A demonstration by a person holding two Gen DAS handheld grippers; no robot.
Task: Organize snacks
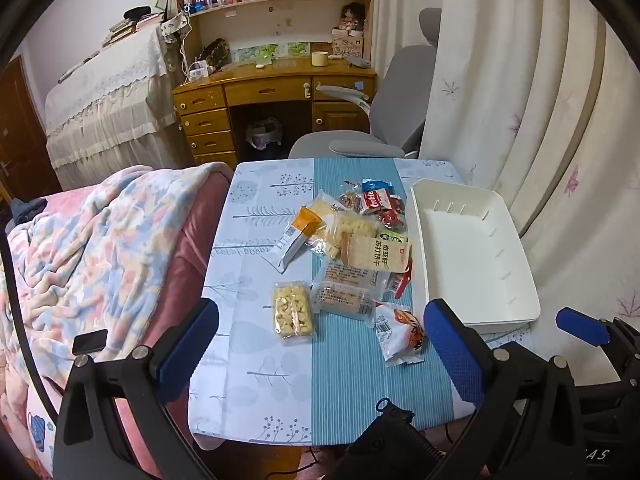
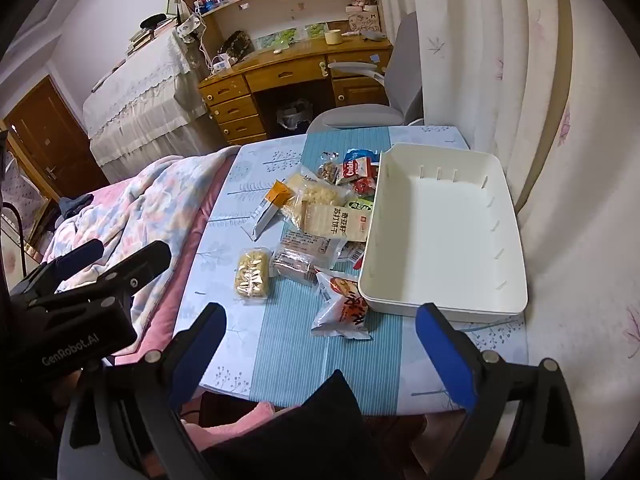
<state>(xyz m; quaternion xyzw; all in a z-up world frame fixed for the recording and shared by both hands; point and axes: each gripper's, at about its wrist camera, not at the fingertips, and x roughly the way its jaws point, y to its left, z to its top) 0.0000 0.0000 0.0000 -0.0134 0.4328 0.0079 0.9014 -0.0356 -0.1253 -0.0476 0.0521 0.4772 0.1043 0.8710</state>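
White plastic, rectangular and shallow, the empty storage bin (image 2: 444,232) sits at the right side of the bench (image 1: 256,344), on its pale blue leaf-print cloth. Just left of it lies the loose heap of snack packets (image 1: 356,240), some overlapping and a few touching the bin's wall. A clear pack of yellow puffed pieces (image 1: 293,311) lies apart at the near left, and a white and orange crinkly bag (image 2: 344,308) sits nearest, just beside the bin's corner.

The left gripper (image 1: 320,344) and right gripper (image 2: 320,340) hover above the near edge, both jaws wide apart and holding nothing.

The risk, as I judge it: glossy, air-filled wrappers could slip from the pads, and pulling one overlapped packet may drag its neighbours or nudge the light bin.
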